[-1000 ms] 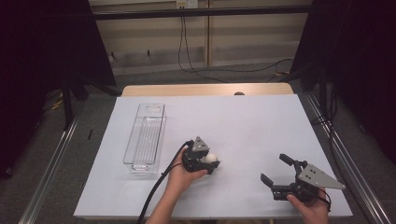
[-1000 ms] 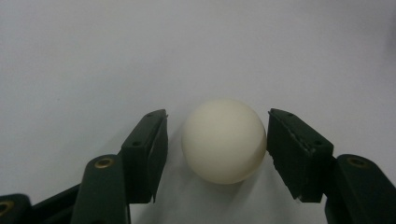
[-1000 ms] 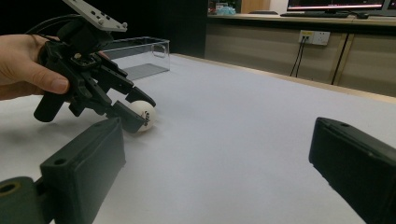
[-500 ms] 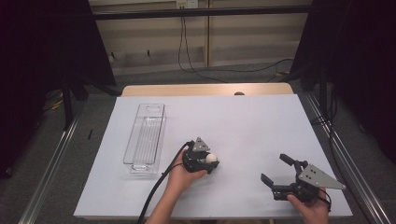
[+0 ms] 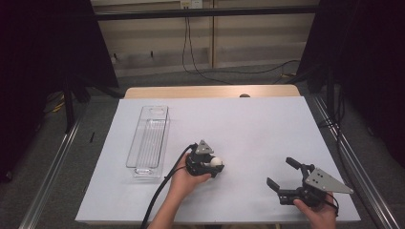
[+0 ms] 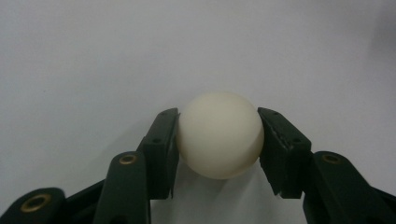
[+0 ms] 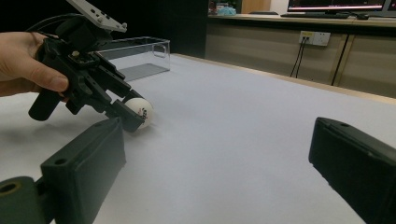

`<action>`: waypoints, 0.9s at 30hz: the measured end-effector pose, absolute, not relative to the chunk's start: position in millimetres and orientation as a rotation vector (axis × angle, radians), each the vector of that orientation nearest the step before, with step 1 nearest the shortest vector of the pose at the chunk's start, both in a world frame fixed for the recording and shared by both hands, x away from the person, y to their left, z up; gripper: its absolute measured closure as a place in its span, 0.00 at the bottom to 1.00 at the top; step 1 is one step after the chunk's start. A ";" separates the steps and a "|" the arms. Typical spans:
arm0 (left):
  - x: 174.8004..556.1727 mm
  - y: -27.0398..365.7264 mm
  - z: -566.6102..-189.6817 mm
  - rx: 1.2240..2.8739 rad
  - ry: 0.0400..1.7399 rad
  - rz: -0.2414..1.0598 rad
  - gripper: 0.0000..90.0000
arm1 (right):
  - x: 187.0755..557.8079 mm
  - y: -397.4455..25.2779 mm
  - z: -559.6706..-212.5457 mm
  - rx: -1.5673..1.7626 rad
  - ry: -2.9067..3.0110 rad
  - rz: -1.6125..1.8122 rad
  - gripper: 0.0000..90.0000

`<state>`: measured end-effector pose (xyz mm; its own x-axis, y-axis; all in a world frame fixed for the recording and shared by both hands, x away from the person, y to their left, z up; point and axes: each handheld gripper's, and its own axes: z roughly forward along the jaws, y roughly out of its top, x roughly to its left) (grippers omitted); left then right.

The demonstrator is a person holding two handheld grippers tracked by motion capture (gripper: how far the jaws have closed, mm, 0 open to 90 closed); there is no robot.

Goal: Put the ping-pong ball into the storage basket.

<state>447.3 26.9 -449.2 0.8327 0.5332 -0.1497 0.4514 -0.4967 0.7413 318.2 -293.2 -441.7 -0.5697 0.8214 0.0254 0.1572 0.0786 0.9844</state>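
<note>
Your left tool [image 5: 213, 168] has its jaws pressed on either side of the white ball [image 6: 219, 134] — in the left gripper view each pad meets the ball near its widest line, which is where you want them. The ball sits low over the white desk [image 5: 248, 129], in front of you and a little left of centre, just right of the clear plastic bin [image 5: 148, 140]. From the right gripper view it looks to be touching or barely above the surface; I cannot tell which.

Your right tool [image 5: 291, 179] is spread wide with nothing between its jaws, well apart from the ball at the near right of the desk.

The likely step is lifting the ball and carrying it to the bin. Keep the squeeze steady — a smooth, round ball can squirt out if the pads ride above or below its middle, so do not tilt the tool sharply as you raise it. Lift straight up first, then sweep left over the bin's long wall and lower it inside before you let go, so the ball does not bounce out. Leave the right tool parked where it is, clear of the path.
</note>
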 end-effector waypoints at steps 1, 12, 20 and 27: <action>447.7 27.7 -448.6 2.172 0.715 0.111 0.57 | 318.5 -293.2 -441.8 0.968 1.799 1.533 0.04; 446.8 32.6 -442.5 2.175 0.734 0.104 0.57 | 318.7 -293.0 -441.8 0.966 1.799 1.533 0.04; 446.2 35.6 -439.7 2.172 0.741 0.096 0.57 | 318.6 -292.7 -441.8 0.965 1.801 1.534 0.04; 444.8 38.2 -436.7 2.172 0.751 0.083 0.57 | 318.6 -292.9 -441.6 0.964 1.803 1.534 0.04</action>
<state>444.8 38.2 -436.7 0.8203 0.5406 -0.1870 0.4868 -0.4881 0.7244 318.6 -292.9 -441.6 -0.5726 0.8194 0.0247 0.1561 0.0793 0.9846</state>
